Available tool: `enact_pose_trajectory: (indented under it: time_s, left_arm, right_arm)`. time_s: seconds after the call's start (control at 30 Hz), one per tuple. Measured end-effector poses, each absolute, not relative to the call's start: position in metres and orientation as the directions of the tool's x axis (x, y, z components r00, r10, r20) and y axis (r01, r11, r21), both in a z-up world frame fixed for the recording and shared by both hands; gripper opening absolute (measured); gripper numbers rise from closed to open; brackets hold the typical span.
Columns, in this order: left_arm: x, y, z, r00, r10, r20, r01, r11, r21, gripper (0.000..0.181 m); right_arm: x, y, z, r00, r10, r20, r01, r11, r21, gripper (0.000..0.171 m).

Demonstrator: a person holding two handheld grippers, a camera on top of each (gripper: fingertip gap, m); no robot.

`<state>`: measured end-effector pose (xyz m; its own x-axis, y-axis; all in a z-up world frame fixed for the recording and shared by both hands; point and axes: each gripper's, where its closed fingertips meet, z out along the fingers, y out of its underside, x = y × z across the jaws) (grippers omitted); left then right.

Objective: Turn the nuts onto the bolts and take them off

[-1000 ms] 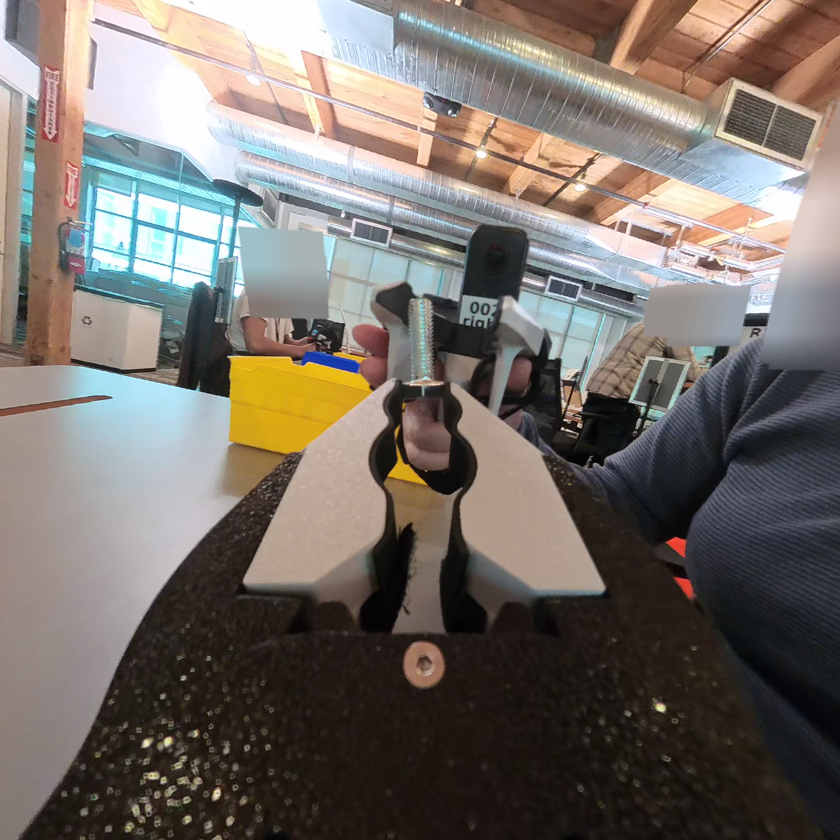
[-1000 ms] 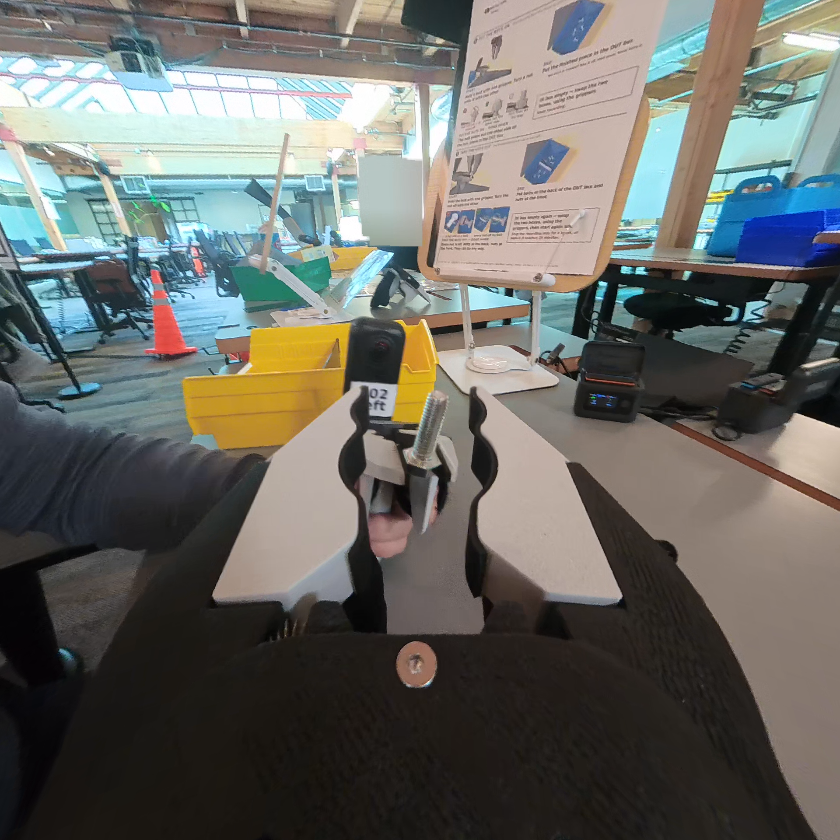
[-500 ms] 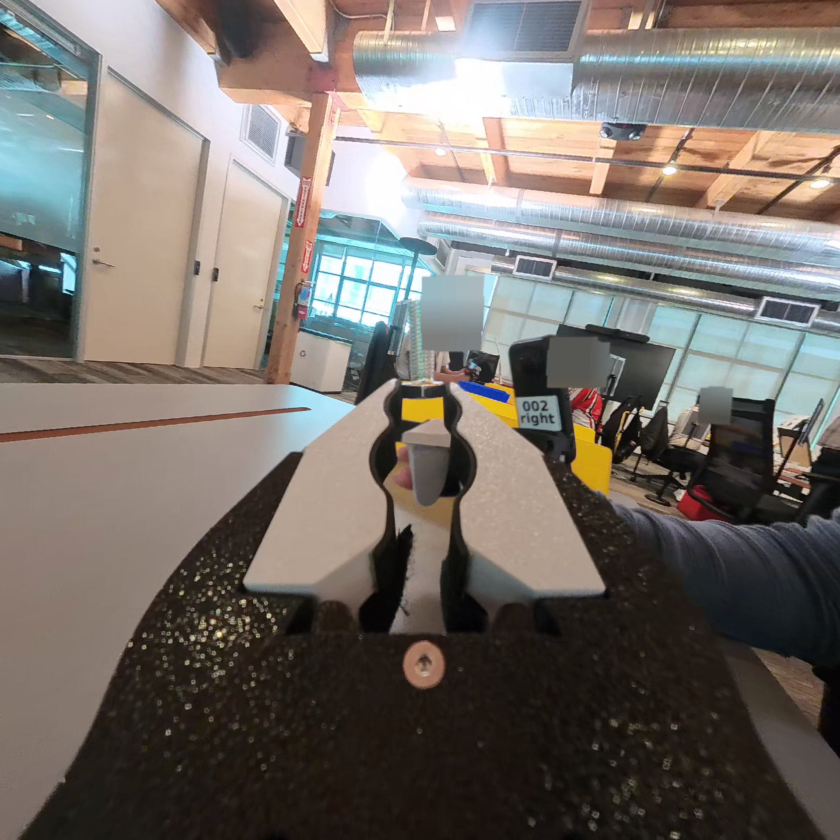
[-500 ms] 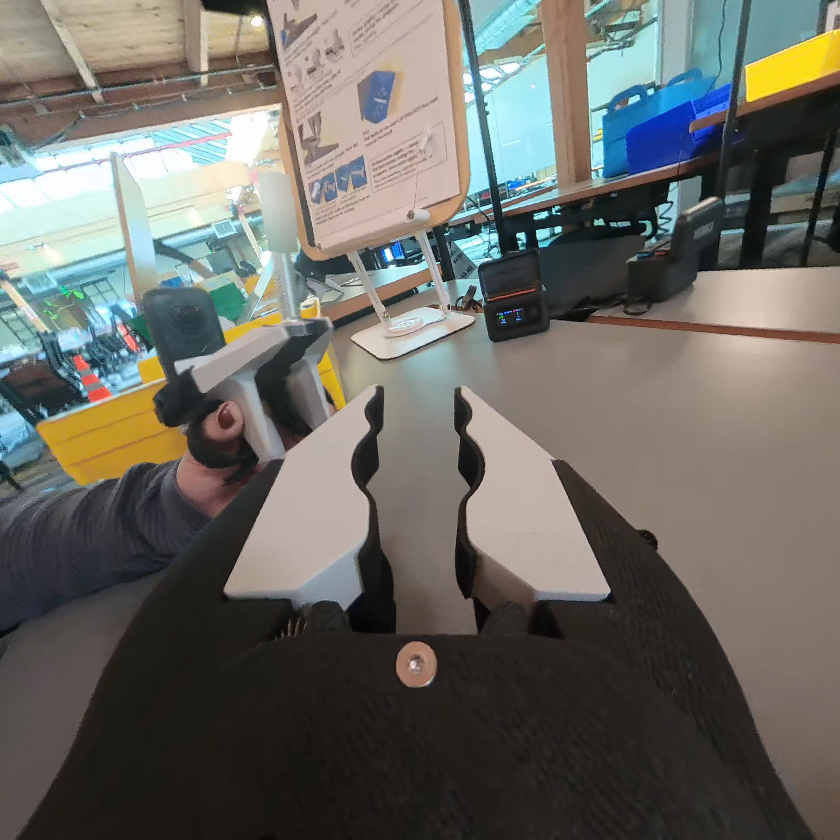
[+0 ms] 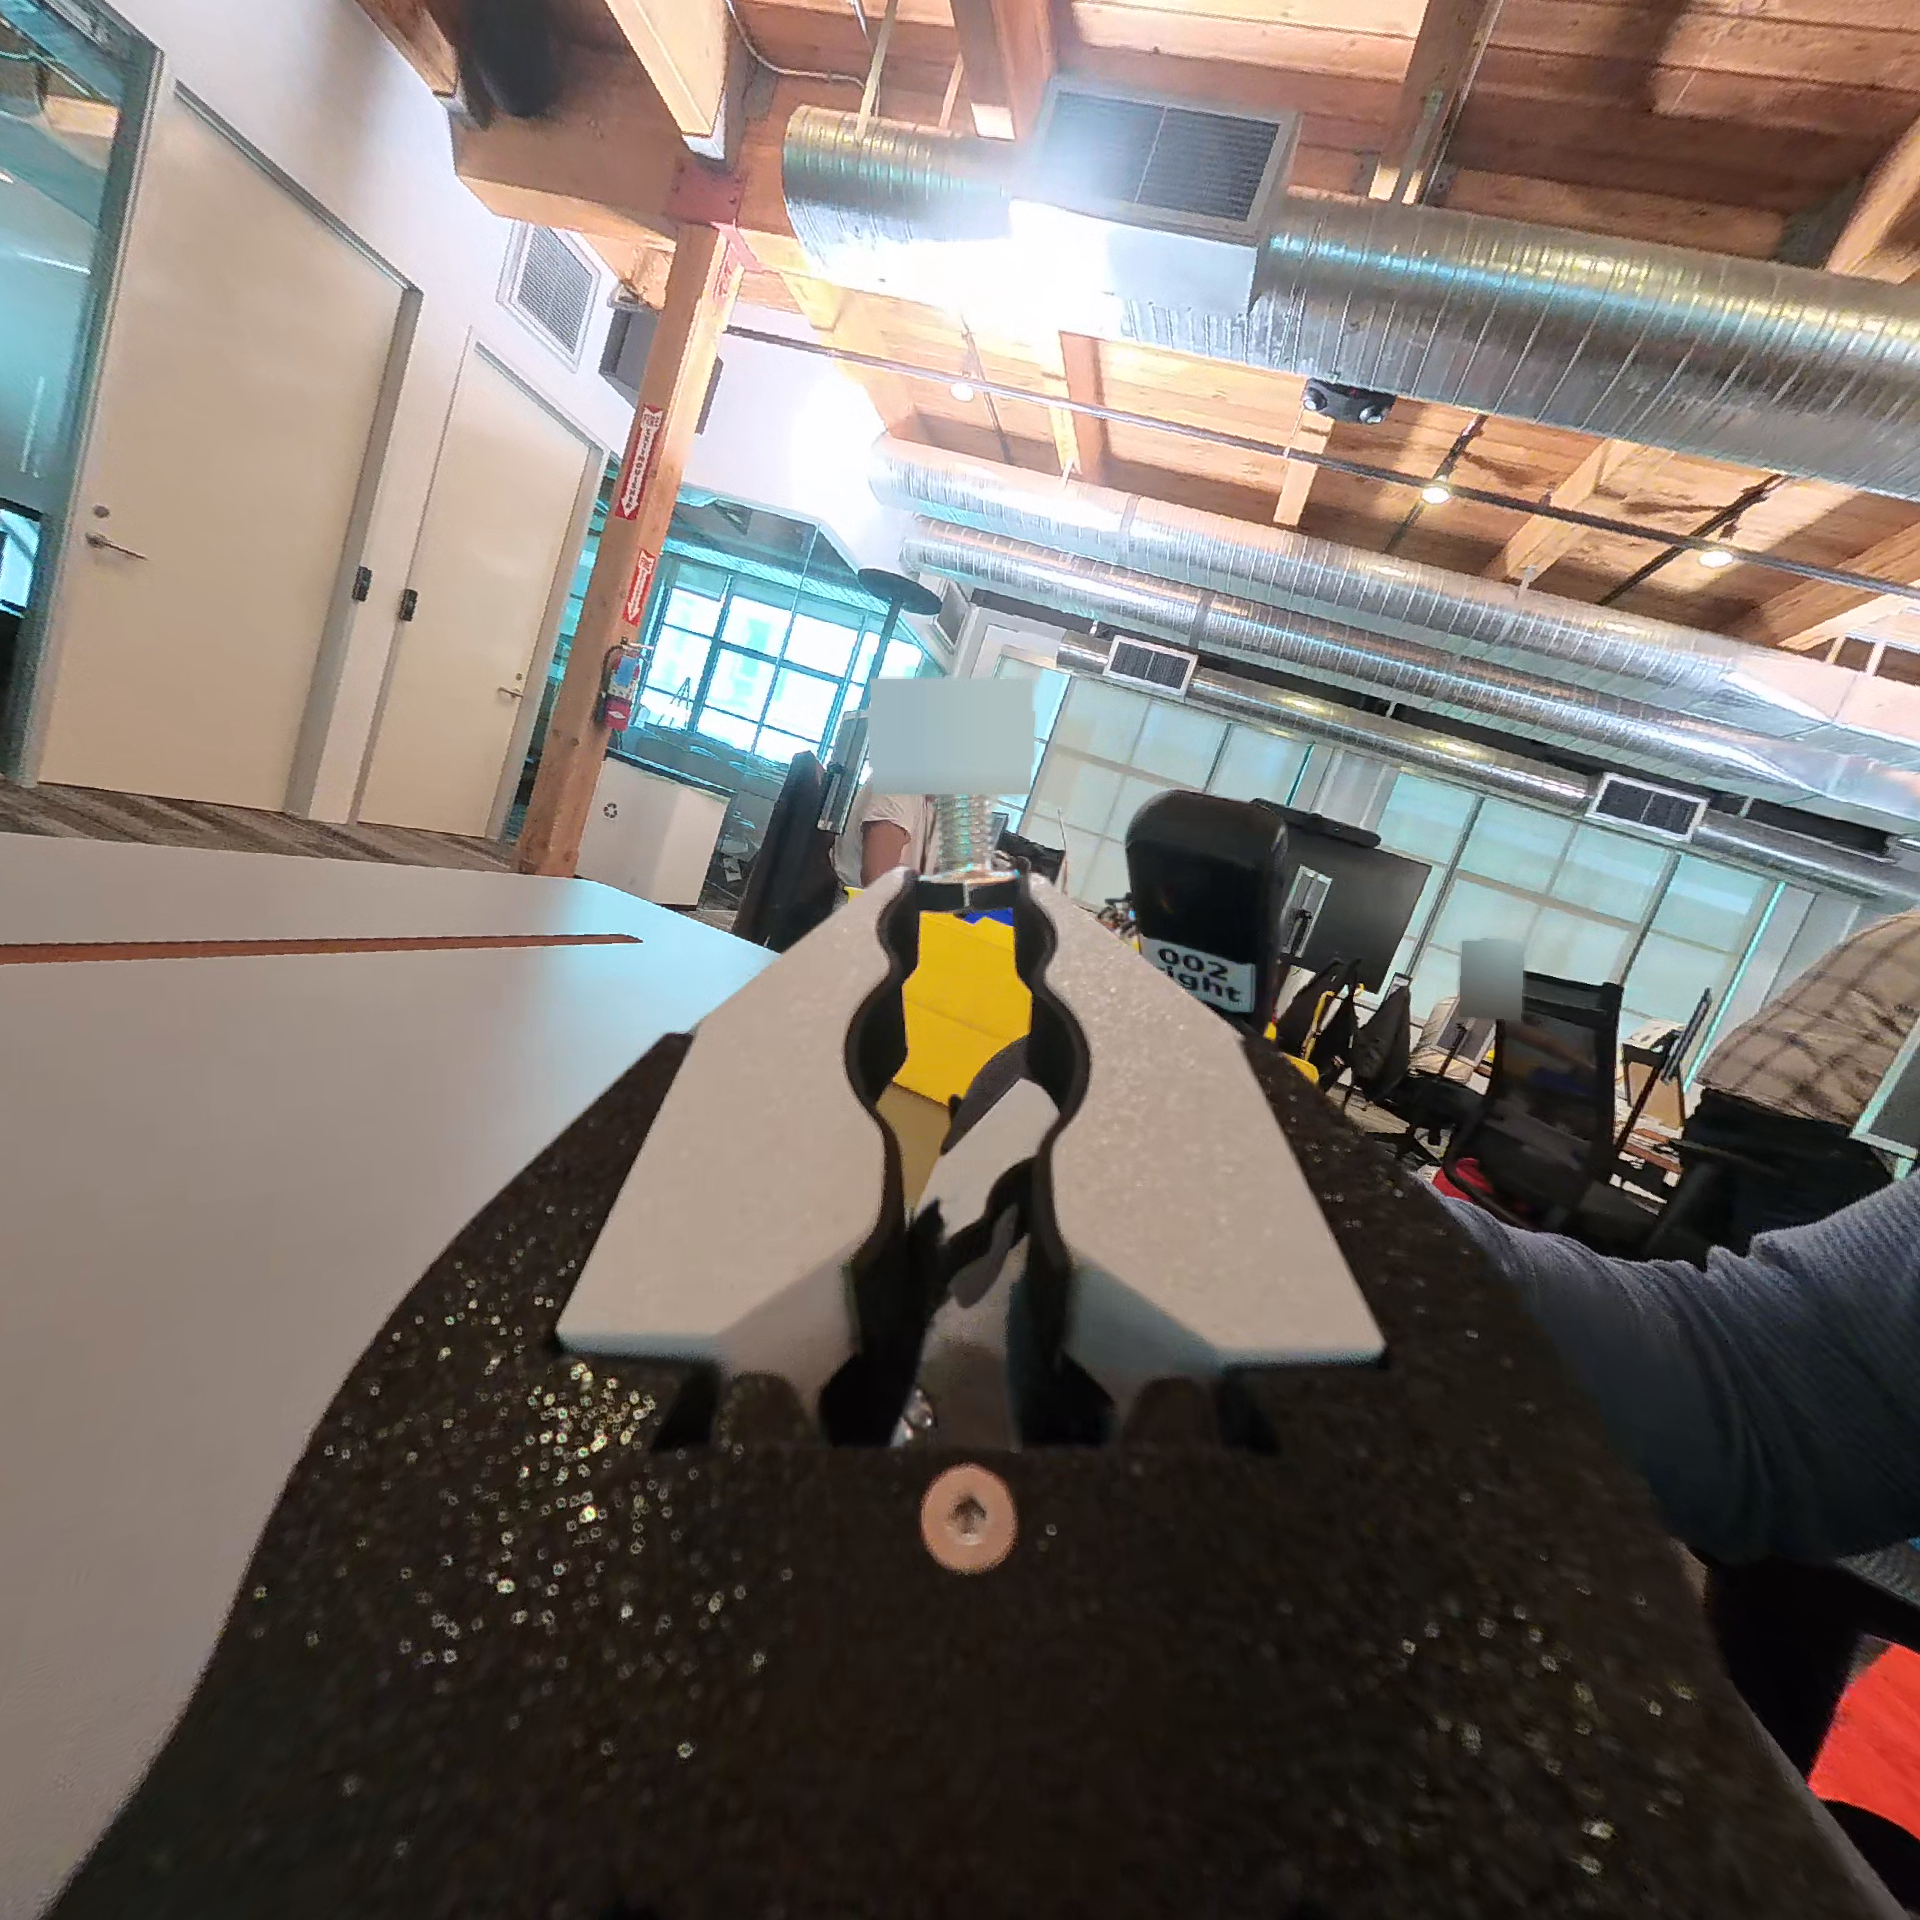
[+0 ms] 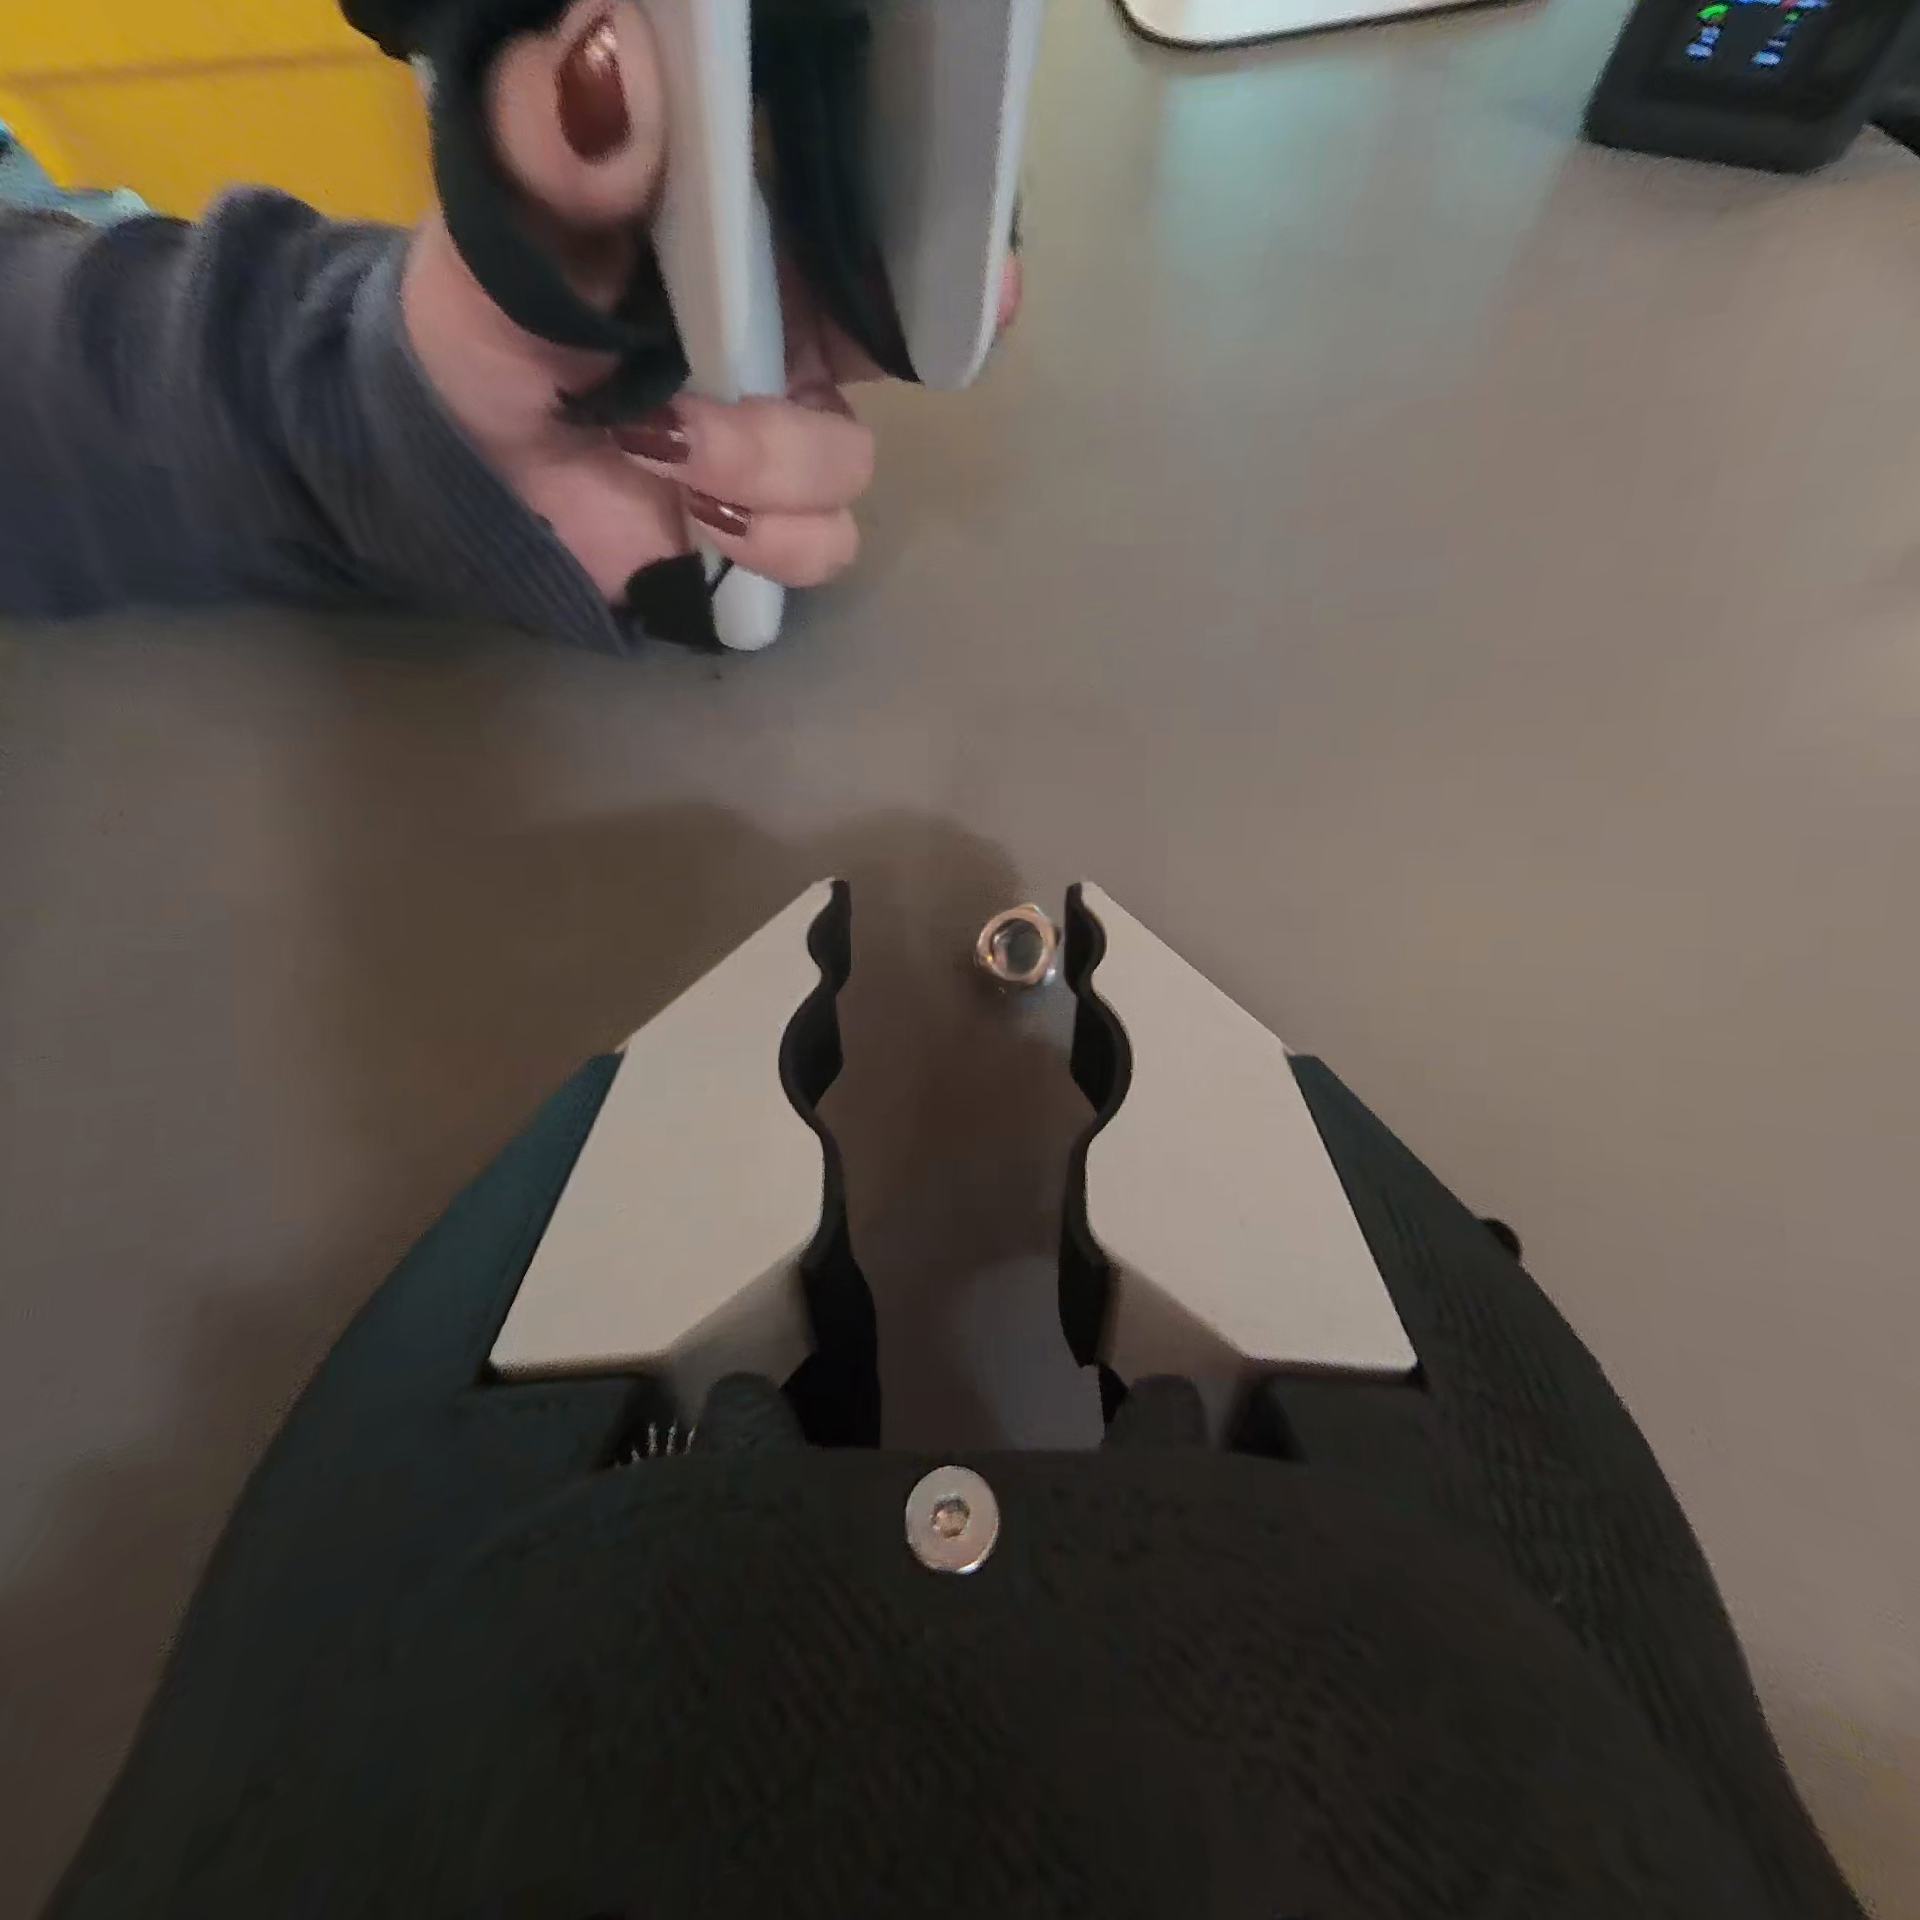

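My left gripper [image 5: 966,899] is shut on the head of a silver bolt [image 5: 964,844]. The bolt stands upright from the fingertips, and a blur patch hides its top. My right gripper [image 6: 956,899] is open and points down at the grey table [image 6: 1455,675]. A silver nut [image 6: 1016,948] lies flat on the table between its fingertips, close to the right finger and apart from the left one. The left gripper's white fingers [image 6: 935,187] show from below at the top of the right wrist view, held by a hand. The right gripper's camera body [image 5: 1205,894] shows just right of the bolt.
A yellow bin [image 5: 961,997] stands behind the bolt and also shows in the right wrist view [image 6: 208,94]. A black device with a lit screen [image 6: 1745,83] sits at the table's far right. A sleeved arm [image 6: 208,416] rests on the table at left. Spacing between my two grippers at the tips: around 12 cm.
My right gripper has tipped down from level to point at the table, with the nut now between its open fingers. My left gripper still holds the bolt upright.
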<state>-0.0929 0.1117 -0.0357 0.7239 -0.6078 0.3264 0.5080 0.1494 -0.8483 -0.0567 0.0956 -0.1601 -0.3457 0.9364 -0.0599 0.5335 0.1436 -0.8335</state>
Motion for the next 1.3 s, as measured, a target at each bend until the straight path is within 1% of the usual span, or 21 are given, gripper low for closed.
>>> enact_pose_trajectory:
  time_s: [0.07, 0.17, 0.33, 0.4, 0.53, 0.73, 0.83, 0.93, 1.03, 1.07, 1.1, 1.17, 1.23, 1.3]
  left_arm:
    - [-0.092, 0.112, -0.036, 0.722, -0.610, 0.326, 0.507, 0.146, -0.849, 0.015]
    - [-0.091, 0.112, -0.036, 0.718, -0.615, 0.327, 0.507, 0.140, -0.850, 0.015]
    - [-0.091, 0.112, -0.036, 0.715, -0.618, 0.327, 0.509, 0.138, -0.850, 0.015]
    - [-0.091, 0.112, -0.037, 0.714, -0.619, 0.327, 0.508, 0.136, -0.851, 0.015]
    - [-0.090, 0.111, -0.037, 0.711, -0.623, 0.327, 0.508, 0.133, -0.851, 0.015]
    - [-0.090, 0.112, -0.037, 0.708, -0.625, 0.329, 0.510, 0.131, -0.850, 0.015]
    - [-0.090, 0.112, -0.037, 0.708, -0.625, 0.329, 0.510, 0.131, -0.850, 0.015]
    - [-0.090, 0.112, -0.037, 0.707, -0.626, 0.328, 0.510, 0.131, -0.850, 0.015]
    - [-0.088, 0.111, -0.036, 0.702, -0.637, 0.320, 0.507, 0.130, -0.852, 0.015]
    - [-0.085, 0.110, -0.036, 0.695, -0.649, 0.309, 0.503, 0.132, -0.854, 0.015]
    - [-0.081, 0.107, -0.033, 0.681, -0.673, 0.289, 0.498, 0.136, -0.856, 0.015]
    - [-0.070, 0.101, -0.030, 0.638, -0.729, 0.247, 0.484, 0.131, -0.865, 0.015]
    - [-0.053, 0.092, -0.029, 0.568, -0.795, 0.212, 0.468, 0.100, -0.878, 0.015]
    - [-0.035, 0.082, -0.029, 0.472, -0.859, 0.198, 0.458, 0.047, -0.888, 0.014]
  right_arm:
    - [-0.058, 0.102, -0.164, -0.308, 0.951, -0.036, 0.553, 0.148, -0.820, 0.039]
    - [-0.055, 0.107, -0.171, -0.299, 0.954, -0.022, 0.589, 0.167, -0.790, 0.031]
    - [-0.050, 0.110, -0.176, -0.313, 0.950, -0.003, 0.605, 0.197, -0.771, 0.025]
    - [-0.046, 0.109, -0.175, -0.325, 0.946, -0.014, 0.610, 0.198, -0.768, 0.025]
    - [-0.039, 0.114, -0.172, -0.346, 0.938, -0.007, 0.603, 0.217, -0.767, 0.032]
    - [-0.032, 0.136, -0.163, -0.274, 0.961, -0.036, 0.598, 0.141, -0.789, 0.030]
    - [-0.031, 0.135, -0.169, -0.269, 0.960, -0.081, 0.629, 0.112, -0.769, 0.029]
    - [-0.033, 0.133, -0.176, -0.270, 0.960, -0.069, 0.651, 0.129, -0.748, 0.029]
    - [-0.036, 0.132, -0.177, -0.274, 0.961, -0.047, 0.648, 0.148, -0.747, 0.017]
    - [-0.036, 0.132, -0.176, -0.281, 0.959, -0.031, 0.646, 0.165, -0.746, 0.017]
    - [-0.036, 0.132, -0.171, -0.288, 0.957, -0.006, 0.628, 0.184, -0.756, 0.016]
    - [-0.037, 0.131, -0.144, -0.300, 0.954, 0.013, 0.543, 0.182, -0.819, 0.016]
    - [-0.037, 0.126, -0.093, -0.332, 0.943, 0.002, 0.406, 0.145, -0.902, 0.016]
    - [-0.030, 0.112, -0.040, -0.430, 0.903, -0.008, 0.287, 0.128, -0.949, 0.016]
